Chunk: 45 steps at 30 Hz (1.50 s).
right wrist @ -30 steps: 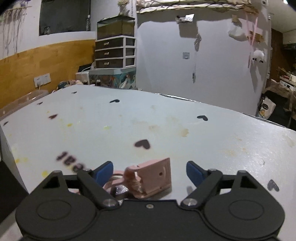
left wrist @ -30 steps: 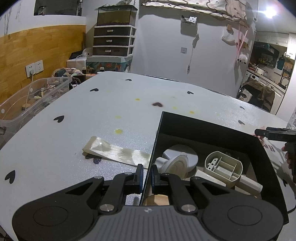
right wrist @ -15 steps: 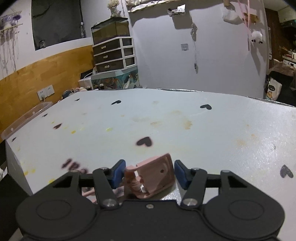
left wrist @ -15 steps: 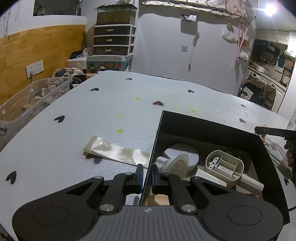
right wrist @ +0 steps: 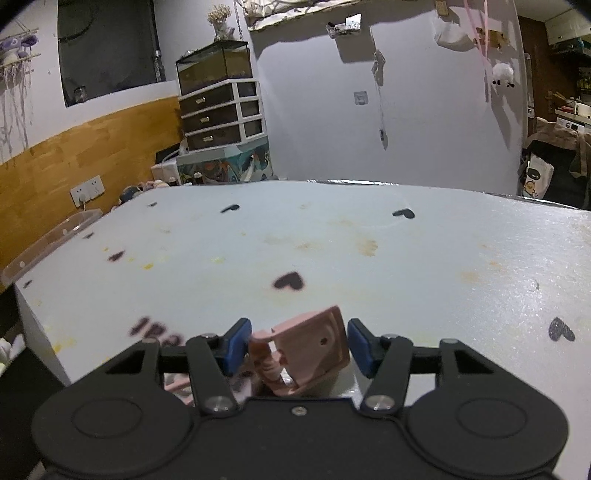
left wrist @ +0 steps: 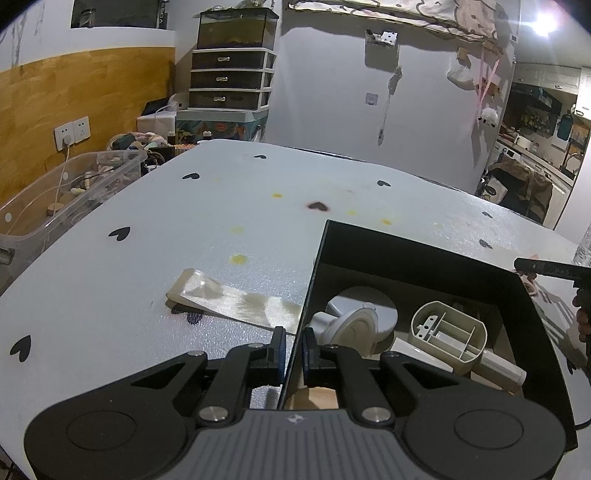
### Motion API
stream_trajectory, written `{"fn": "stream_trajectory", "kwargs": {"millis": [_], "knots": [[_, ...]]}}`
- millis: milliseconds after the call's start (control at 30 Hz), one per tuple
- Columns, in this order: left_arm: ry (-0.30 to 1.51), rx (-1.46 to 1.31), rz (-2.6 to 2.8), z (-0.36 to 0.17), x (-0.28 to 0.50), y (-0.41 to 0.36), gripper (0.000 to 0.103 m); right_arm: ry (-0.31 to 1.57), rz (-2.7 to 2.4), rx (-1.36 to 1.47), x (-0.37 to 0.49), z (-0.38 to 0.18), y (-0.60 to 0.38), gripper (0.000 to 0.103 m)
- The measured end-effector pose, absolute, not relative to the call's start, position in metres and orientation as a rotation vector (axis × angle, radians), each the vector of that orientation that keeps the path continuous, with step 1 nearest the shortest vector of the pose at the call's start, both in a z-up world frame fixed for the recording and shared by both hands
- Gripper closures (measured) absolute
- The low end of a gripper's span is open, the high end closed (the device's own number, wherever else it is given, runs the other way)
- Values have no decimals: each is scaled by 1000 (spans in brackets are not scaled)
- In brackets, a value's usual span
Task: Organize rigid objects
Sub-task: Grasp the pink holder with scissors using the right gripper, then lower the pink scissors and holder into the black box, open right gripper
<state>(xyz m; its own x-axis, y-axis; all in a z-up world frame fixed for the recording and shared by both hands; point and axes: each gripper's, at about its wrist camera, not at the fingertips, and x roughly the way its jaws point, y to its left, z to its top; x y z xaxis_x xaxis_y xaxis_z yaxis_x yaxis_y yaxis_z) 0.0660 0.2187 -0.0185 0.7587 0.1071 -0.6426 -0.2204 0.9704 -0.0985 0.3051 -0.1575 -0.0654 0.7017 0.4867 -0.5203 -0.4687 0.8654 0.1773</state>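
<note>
Left tongs (left wrist: 293, 349) clamped on black box (left wrist: 417, 254) wall. Right tongs (right wrist: 295, 345) part-closed around pink plastic part (right wrist: 314, 347) on worktop (right wrist: 443, 266); pad contact unclear.

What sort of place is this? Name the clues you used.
Most likely a lived-in home: a stack of plastic drawers with a glass tank on top, wall sockets on wood panelling, and a kitchen beyond the white table.

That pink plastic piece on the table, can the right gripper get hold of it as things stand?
Probably yes. The pink plastic piece already sits between the right gripper's blue pads, which have closed in around it; small gaps show on both sides, and nothing blocks them.
</note>
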Motion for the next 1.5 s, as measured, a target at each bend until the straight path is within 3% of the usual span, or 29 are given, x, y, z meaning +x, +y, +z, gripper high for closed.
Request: {"fn": "stream_trajectory", "kwargs": {"millis": [600, 1033, 1500], "knots": [[693, -169, 178, -17, 68, 219, 95, 408, 914, 124, 193, 18, -101, 45], [668, -172, 153, -22, 64, 222, 95, 471, 1041, -271, 146, 13, -32, 45], [660, -186, 134, -24, 63, 224, 95, 294, 1271, -736, 126, 13, 25, 45]]}}
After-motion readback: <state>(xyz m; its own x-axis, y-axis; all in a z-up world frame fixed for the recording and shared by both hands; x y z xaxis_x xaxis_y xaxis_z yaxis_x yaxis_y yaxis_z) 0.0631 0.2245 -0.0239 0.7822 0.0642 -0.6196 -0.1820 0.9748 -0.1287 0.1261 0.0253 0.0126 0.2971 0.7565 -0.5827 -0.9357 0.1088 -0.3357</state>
